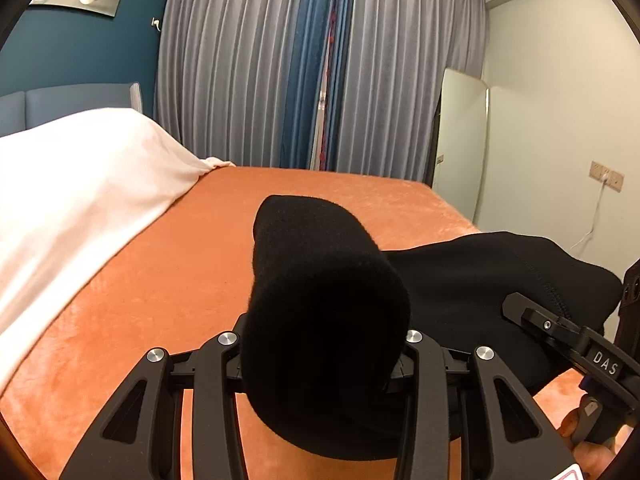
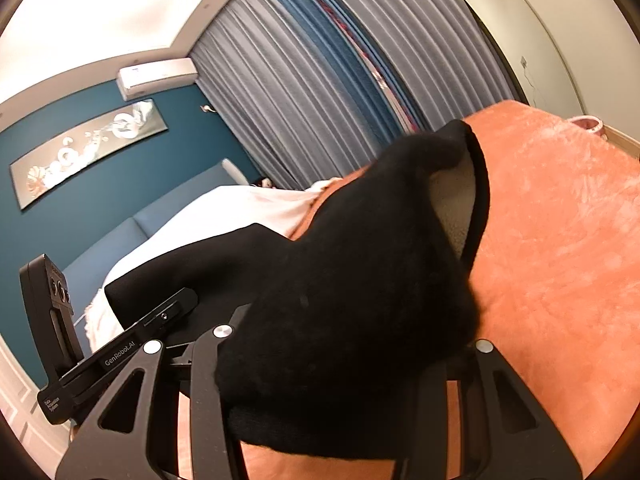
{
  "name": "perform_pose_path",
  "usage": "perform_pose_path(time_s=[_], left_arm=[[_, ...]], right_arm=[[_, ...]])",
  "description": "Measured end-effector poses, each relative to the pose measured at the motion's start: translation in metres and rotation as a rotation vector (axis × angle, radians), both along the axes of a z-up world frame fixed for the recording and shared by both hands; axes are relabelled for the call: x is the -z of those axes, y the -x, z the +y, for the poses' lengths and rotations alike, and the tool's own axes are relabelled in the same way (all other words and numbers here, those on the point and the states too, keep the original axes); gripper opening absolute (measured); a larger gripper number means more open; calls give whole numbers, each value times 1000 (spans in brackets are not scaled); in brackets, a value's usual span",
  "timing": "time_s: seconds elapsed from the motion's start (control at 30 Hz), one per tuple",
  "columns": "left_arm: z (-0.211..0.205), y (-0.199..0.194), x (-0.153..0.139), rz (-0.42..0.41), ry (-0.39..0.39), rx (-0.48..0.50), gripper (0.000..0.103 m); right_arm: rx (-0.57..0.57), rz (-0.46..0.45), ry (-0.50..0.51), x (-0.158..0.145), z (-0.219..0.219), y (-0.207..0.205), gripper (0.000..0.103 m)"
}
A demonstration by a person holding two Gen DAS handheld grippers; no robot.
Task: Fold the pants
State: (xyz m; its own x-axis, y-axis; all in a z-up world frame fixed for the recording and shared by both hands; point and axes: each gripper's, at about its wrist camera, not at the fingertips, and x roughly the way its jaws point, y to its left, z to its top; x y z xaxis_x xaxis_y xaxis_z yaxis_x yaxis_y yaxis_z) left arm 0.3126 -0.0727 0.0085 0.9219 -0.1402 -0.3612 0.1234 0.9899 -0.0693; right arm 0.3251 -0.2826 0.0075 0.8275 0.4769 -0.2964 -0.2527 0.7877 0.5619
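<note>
Bedroom. A bed with an orange blanket fills the middle of the room. A white cover lies heaped over its left, head end, against a blue padded headboard.

Black pants are lifted off the blanket, held up between the two grippers. No basket, box or drawer shows; the pants are in nothing but the jaws.

Left gripper: jaws narrow, a thick fold of black cloth bunched between them and standing up past the tips, which it hides. The cloth runs off to the right, toward the other gripper's black body at the right edge. A fingertip of the person shows under that tool.

Right gripper: tilted view, jaws narrow too, clamped on another thick wad of the pants. Here an open end of the garment faces up and away, showing a pale grey fleecy lining inside the black hem. Cloth stretches left toward the left gripper's body, which carries printed lettering.

Far side: grey curtains with a blue strip in the middle. A tall mirror leans on the pale right wall, wall sockets near it. Teal wall at left with a silver picture and an air conditioner above it. Something pink lies on the floor past the far corner of the bed; too small to identify.
</note>
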Motion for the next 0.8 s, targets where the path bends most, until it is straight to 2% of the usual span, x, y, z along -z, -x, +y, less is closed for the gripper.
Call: perform_pose_path(time_s=[0.17, 0.33, 0.37, 0.4, 0.43, 0.5, 0.53, 0.6, 0.7, 0.8], left_arm=[[0, -33, 50, 62, -15, -11, 37], [8, -58, 113, 221, 17, -14, 41], [10, -59, 126, 252, 14, -19, 46], [13, -56, 137, 263, -1, -35, 49], [14, -53, 144, 272, -14, -41, 56], [20, -48, 163, 333, -22, -47, 68], [28, -45, 169, 344, 2, -61, 80], [48, -32, 165, 361, 65, -115, 88], [62, 0, 159, 370, 46, -121, 88], [75, 63, 145, 310, -44, -167, 87]], right_arm=[[11, 83, 17, 55, -2, -35, 40], [9, 238, 17, 120, -8, -48, 42], [12, 272, 8, 133, -10, -47, 48], [14, 333, -14, 146, -14, -47, 60], [10, 375, -48, 154, -19, -51, 63], [-6, 383, -138, 158, -34, -44, 62], [0, 396, -140, 158, -39, -36, 62], [27, 401, -124, 153, -45, -12, 63], [108, 418, -90, 139, -58, 49, 72], [184, 422, 24, 122, -60, 120, 73]])
